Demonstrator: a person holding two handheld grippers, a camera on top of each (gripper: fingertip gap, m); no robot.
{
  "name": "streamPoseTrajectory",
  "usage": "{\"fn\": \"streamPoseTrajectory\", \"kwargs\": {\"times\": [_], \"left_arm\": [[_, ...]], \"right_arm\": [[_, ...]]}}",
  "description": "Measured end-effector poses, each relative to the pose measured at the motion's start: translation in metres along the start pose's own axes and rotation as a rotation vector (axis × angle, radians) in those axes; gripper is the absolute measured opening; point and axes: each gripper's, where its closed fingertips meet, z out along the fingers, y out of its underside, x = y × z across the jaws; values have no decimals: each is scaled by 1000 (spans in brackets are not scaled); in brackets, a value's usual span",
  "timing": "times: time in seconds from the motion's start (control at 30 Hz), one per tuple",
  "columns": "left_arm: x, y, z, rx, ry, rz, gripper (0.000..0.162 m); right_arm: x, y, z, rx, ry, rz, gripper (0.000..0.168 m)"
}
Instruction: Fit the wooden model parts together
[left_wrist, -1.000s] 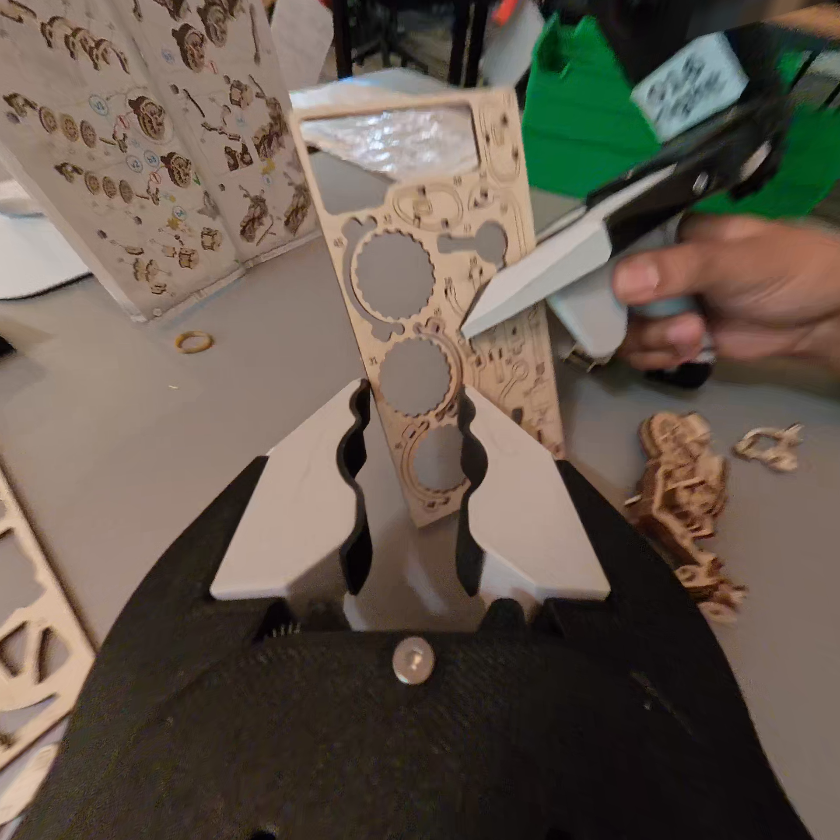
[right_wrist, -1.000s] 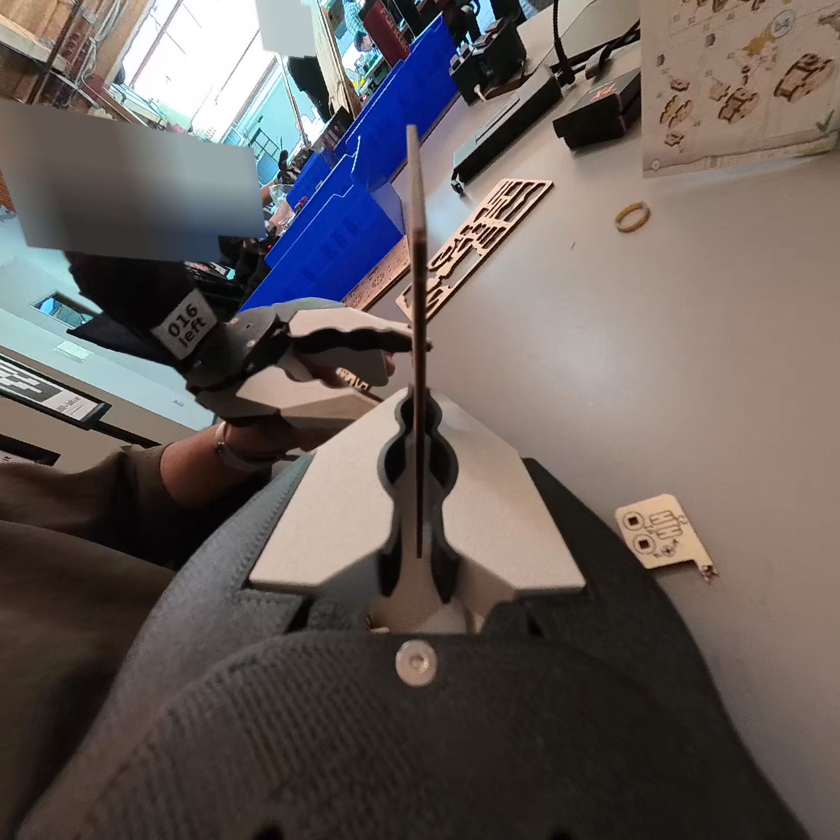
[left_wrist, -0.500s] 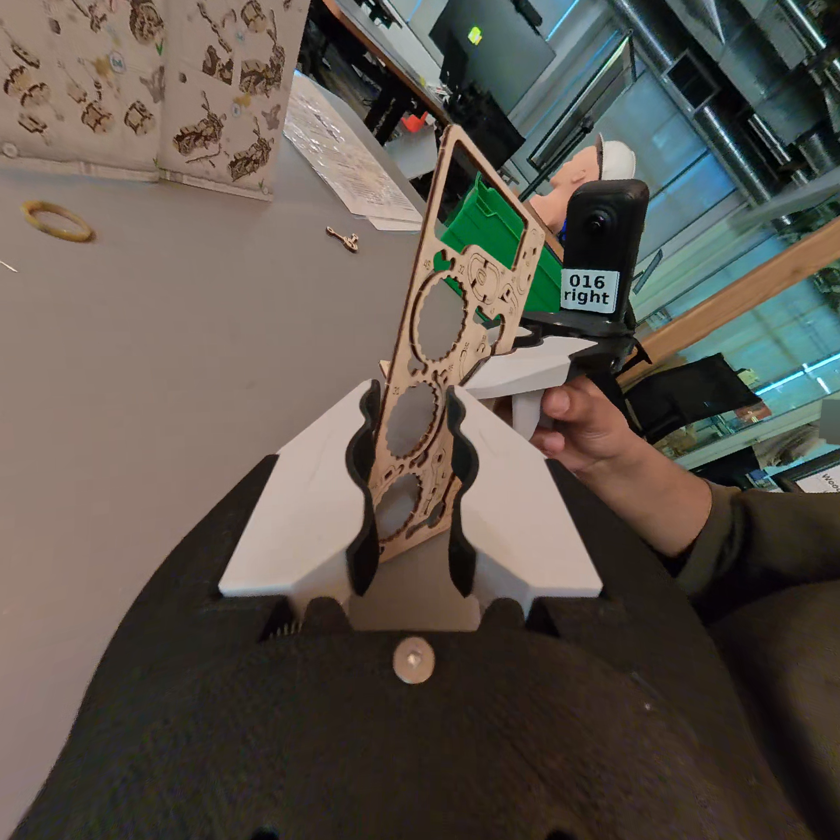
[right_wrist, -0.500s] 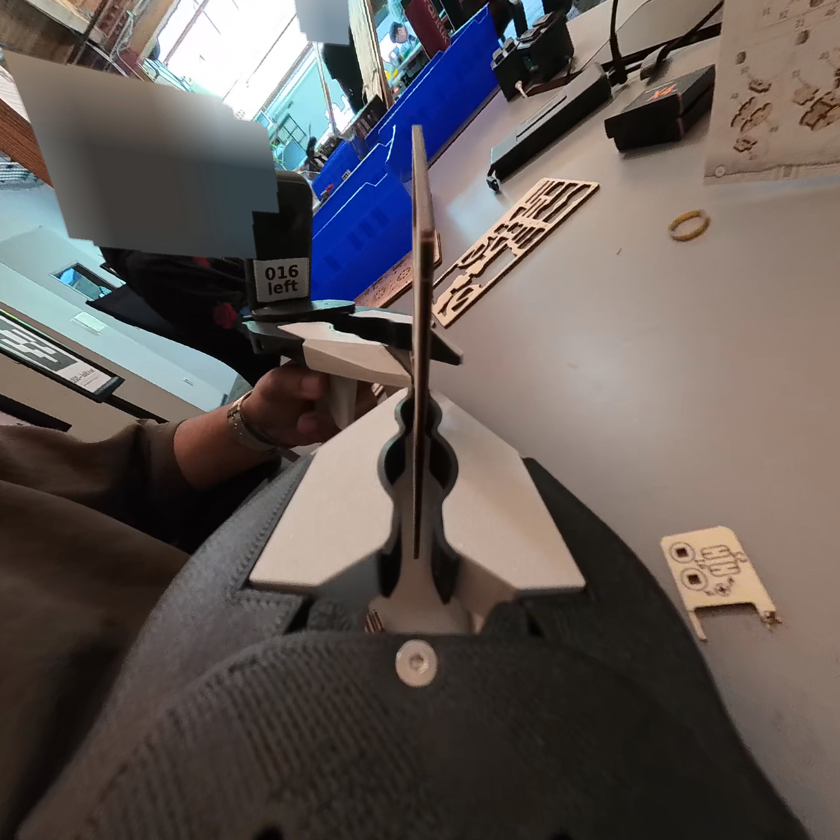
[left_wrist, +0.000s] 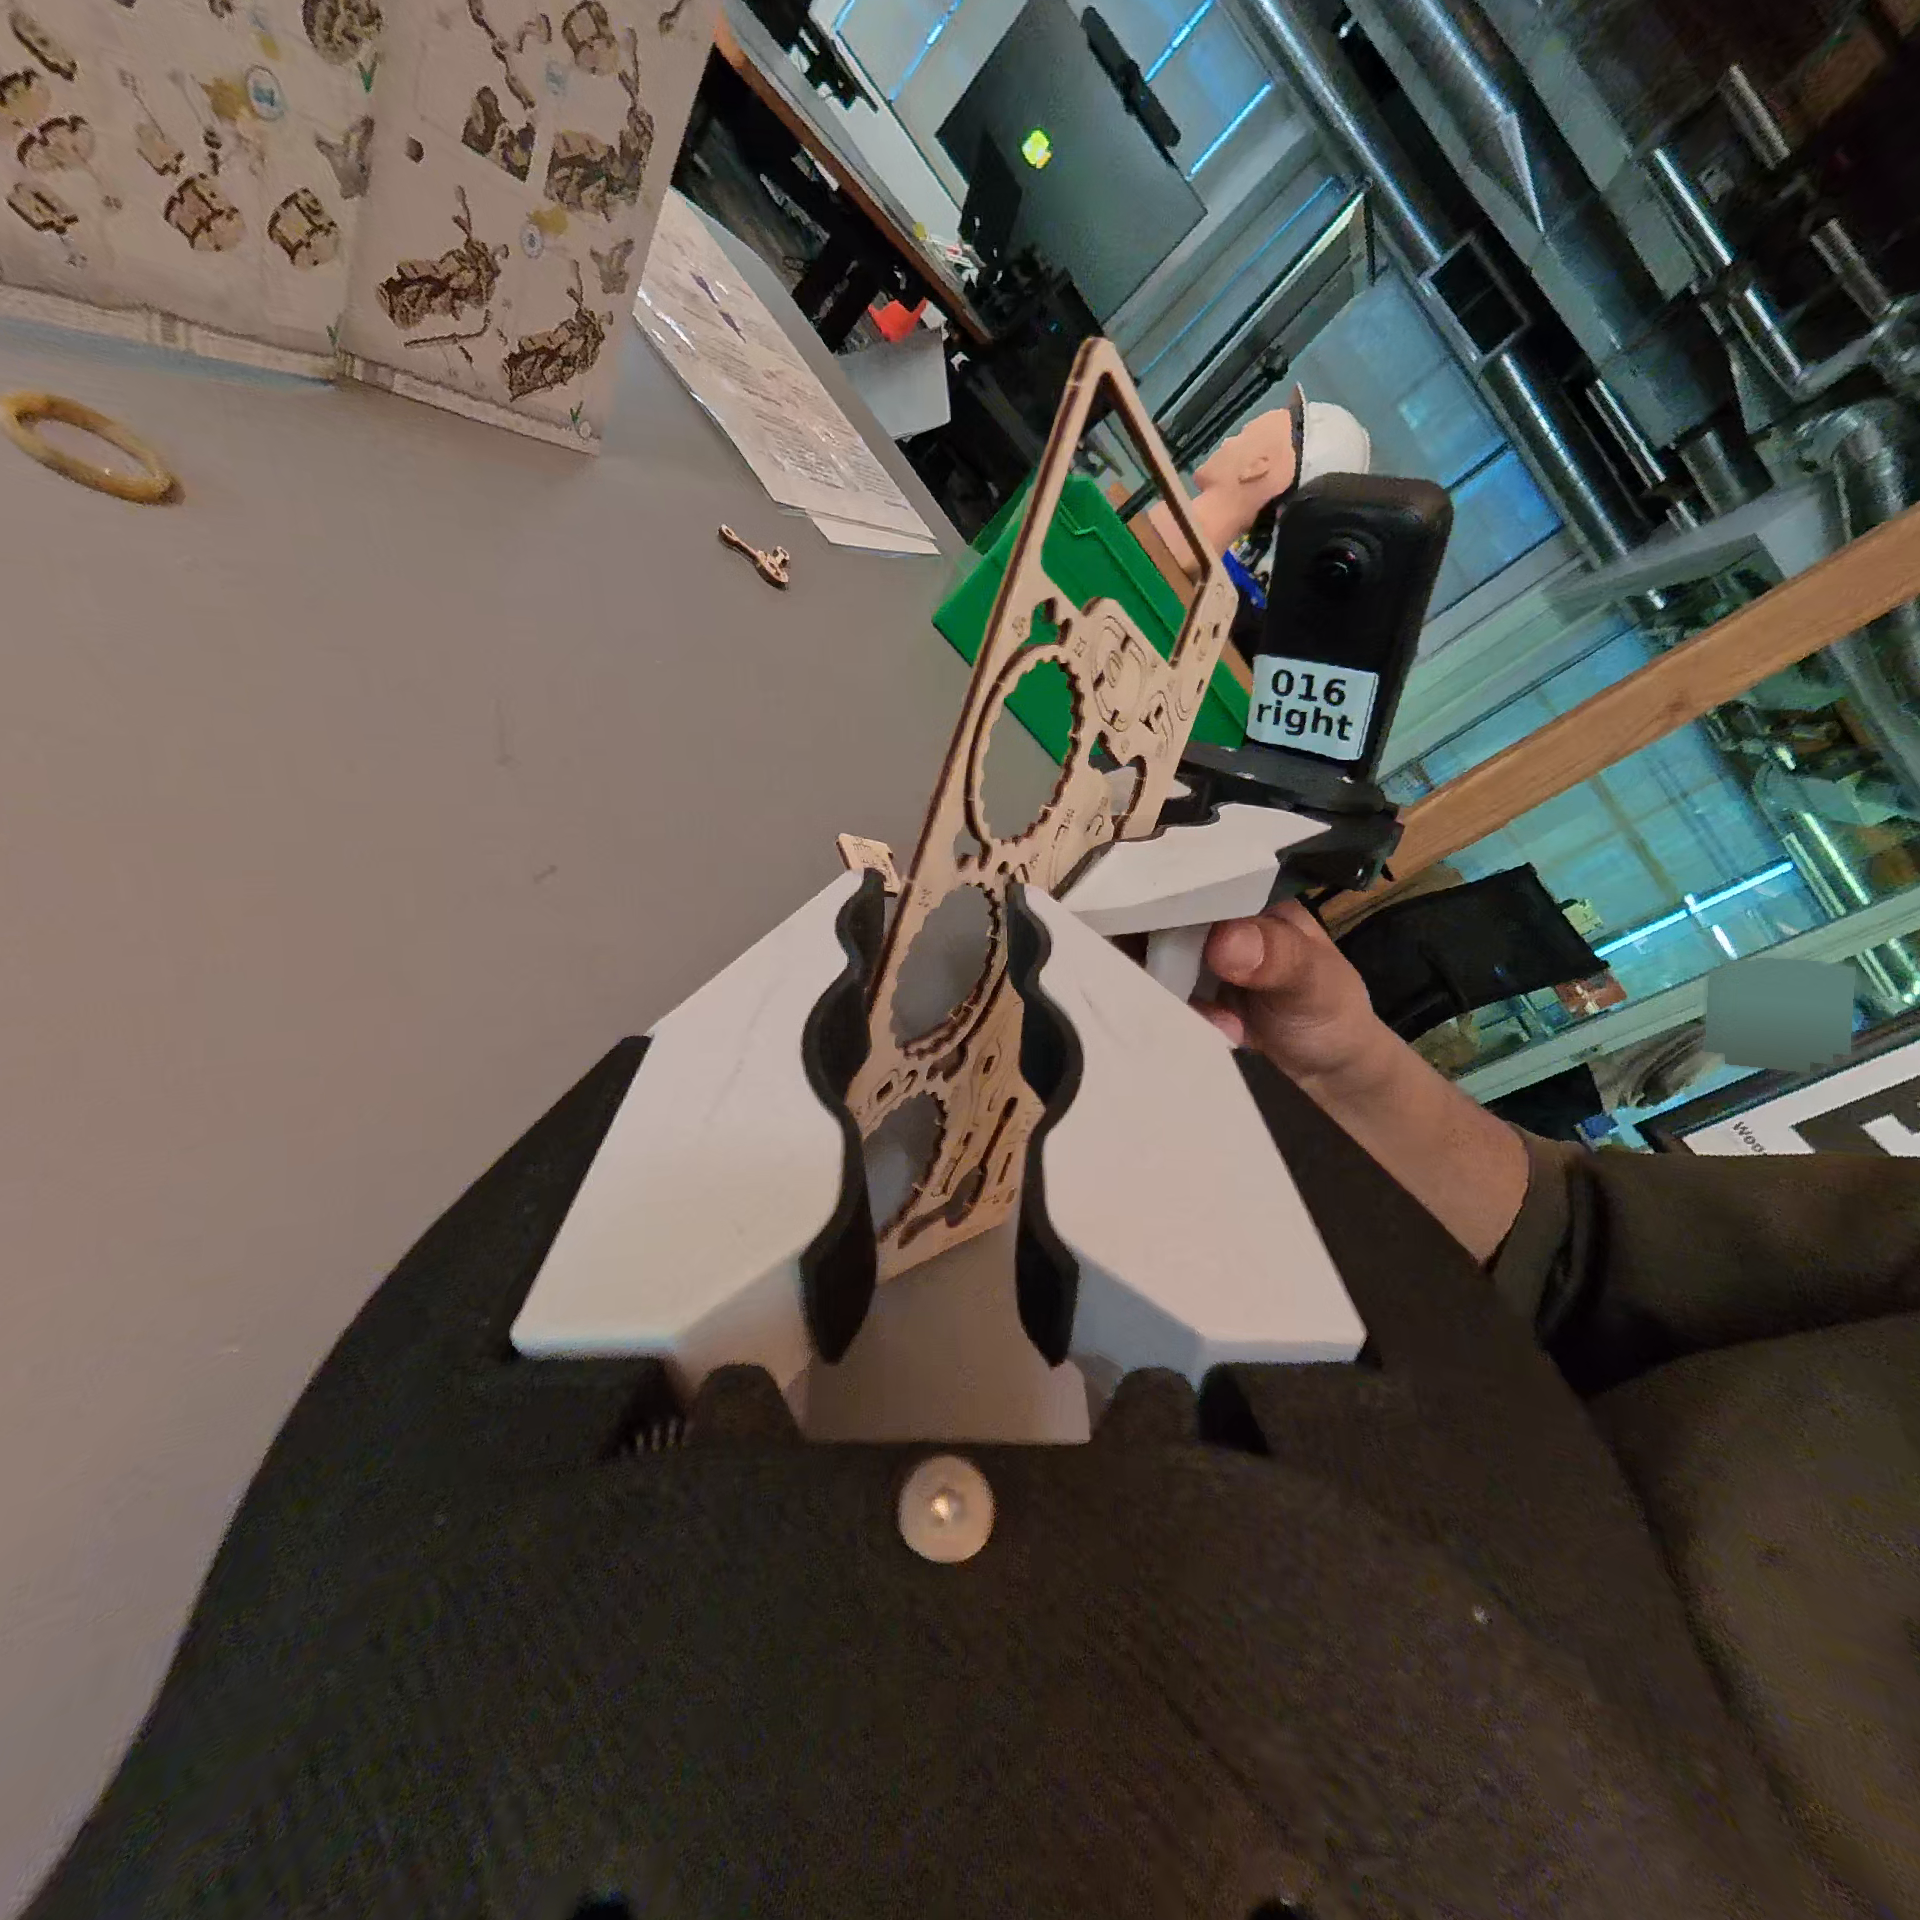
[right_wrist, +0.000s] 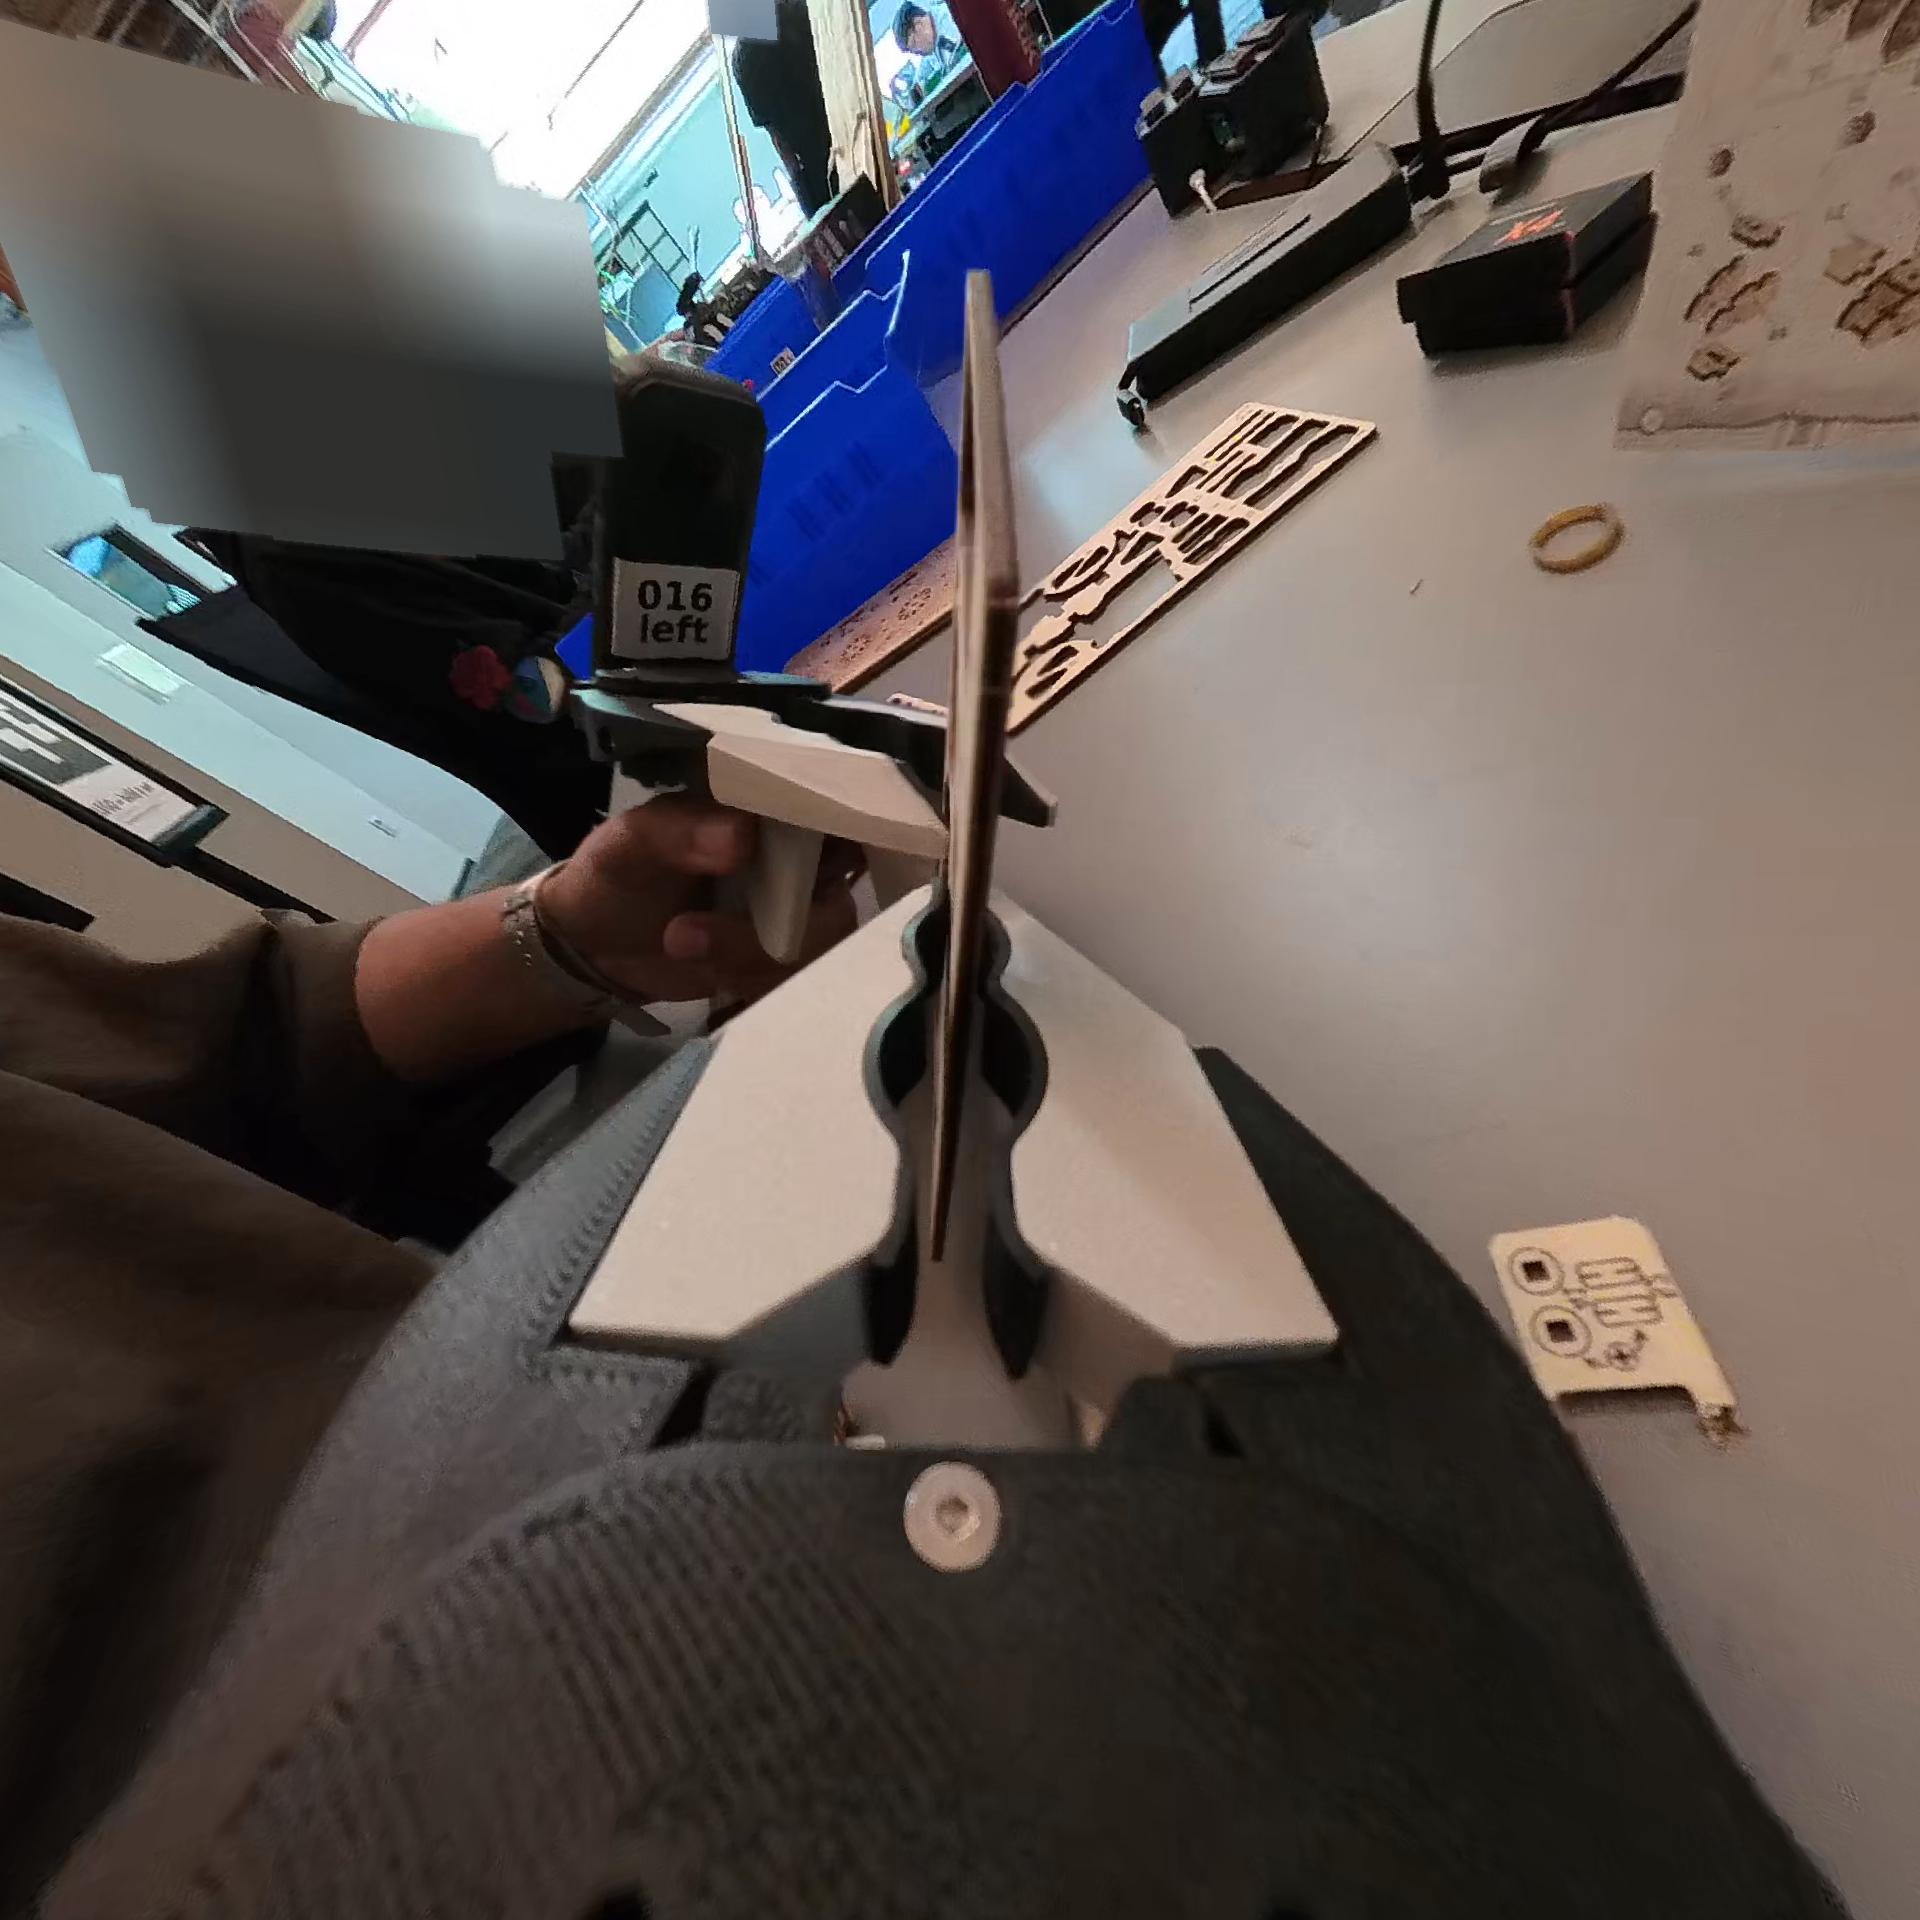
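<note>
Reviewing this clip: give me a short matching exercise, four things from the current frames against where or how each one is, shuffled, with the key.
1. wooden parts sheet
2. right gripper
3. left gripper
4. yellow ring

A. open, jaws either side of the sheet
B. lying on the grey table
C. shut on the sheet's edge
D. held upright, off the table

Pairs: 1-D, 2-C, 3-A, 4-B
</note>
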Motion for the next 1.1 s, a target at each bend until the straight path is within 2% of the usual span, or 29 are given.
{"fn": "streamPoseTrajectory", "kwargs": {"times": [0.23, 0.57, 0.67, 0.83, 0.9, 1.1], "left_arm": [[-2, 0, 0, 24, -19, -21, 20], [-13, 4, 0, 3, -149, 138, 21], [-6, -1, -1, 10, -106, 104, 21], [2, -5, -2, 8, -107, 203, 19], [5, -8, -3, 17, -89, 215, 25], [9, -12, -6, 35, 5, 139, 29]], "right_arm": [[1, 1, 1, -3, 54, -66, 1], [0, 9, 6, -54, 90, -140, 2], [-3, 3, 4, -43, 95, -157, 2], [-6, -3, 0, 16, -35, 18, 1], [-1, -8, -5, 51, -54, 85, 1], [10, -21, -20, 111, -96, 171, 1]]}}
